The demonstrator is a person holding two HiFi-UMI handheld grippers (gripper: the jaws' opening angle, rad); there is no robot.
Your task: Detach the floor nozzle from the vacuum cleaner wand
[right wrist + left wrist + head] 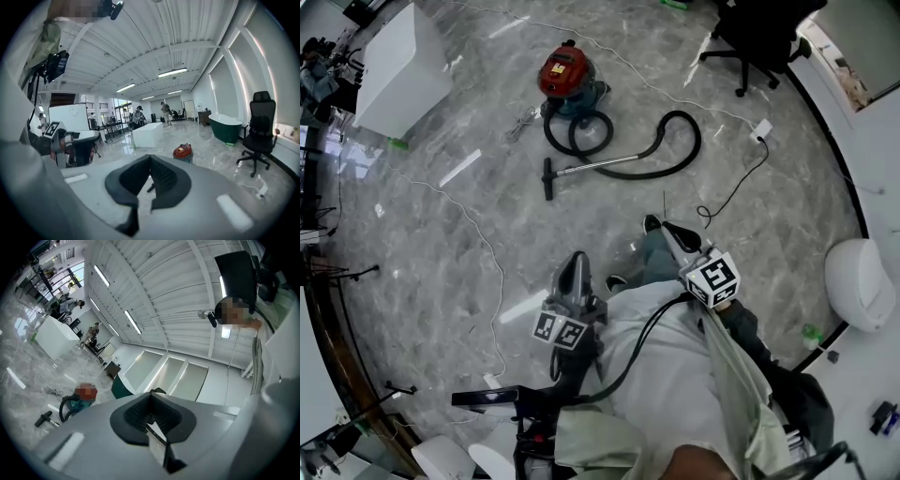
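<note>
The red canister vacuum (566, 72) stands far off on the marble floor, its black hose (680, 141) looping to a metal wand (602, 167). The black floor nozzle (548, 178) sits on the wand's left end. Both grippers are held near my body, well short of it. My left gripper (575, 262) and my right gripper (656, 225) are shut with nothing in them. In the left gripper view the vacuum (75, 404) and nozzle (43, 418) show small beyond the shut jaws (151, 400). The right gripper view shows the vacuum (183, 152) past its shut jaws (150, 161).
A white cabinet (398, 70) stands at the far left and a black office chair (759, 37) at the far right. A power strip with a black cable (759, 131) lies right of the hose. A thin white cable (492, 262) crosses the floor. A green tub (225, 126) stands by the right wall.
</note>
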